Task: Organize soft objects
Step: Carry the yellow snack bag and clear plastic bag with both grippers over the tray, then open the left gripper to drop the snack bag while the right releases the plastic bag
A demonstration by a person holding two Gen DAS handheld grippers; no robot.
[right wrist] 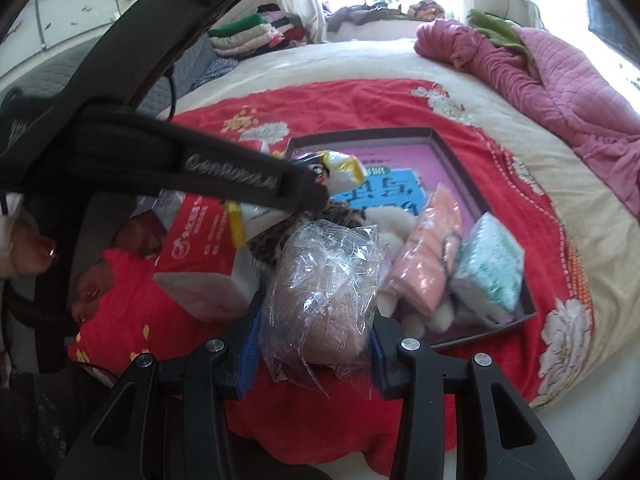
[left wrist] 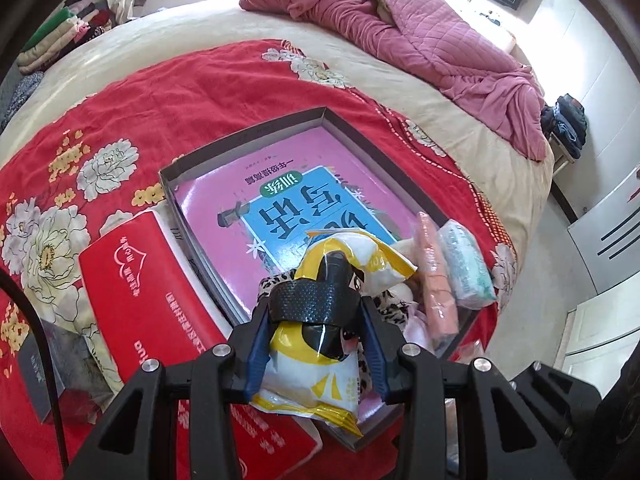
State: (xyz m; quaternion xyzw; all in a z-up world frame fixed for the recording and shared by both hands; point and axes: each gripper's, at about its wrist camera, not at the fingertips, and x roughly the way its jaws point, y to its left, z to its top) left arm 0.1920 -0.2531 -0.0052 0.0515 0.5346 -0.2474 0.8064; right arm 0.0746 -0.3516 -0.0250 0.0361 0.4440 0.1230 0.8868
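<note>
Left gripper [left wrist: 316,320]: clamped on yellow-white packet [left wrist: 316,364], held over near end of tray [left wrist: 280,120]. Right gripper [right wrist: 316,344]: closed on clear-wrapped bundle [right wrist: 324,280], at tray's near edge. Tray contents: pink book [left wrist: 248,192], pink pack [left wrist: 436,276], teal pack [left wrist: 468,268]. Red box [left wrist: 152,300] beside tray, on red blanket [left wrist: 160,100]

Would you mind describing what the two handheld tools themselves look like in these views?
Both are matte black angular frames with silver screw heads and blue finger pads. The left tool has textured black tips; from the right wrist view its body carries silver lettering and a thin black cable. The right tool looks the same in build.
</note>
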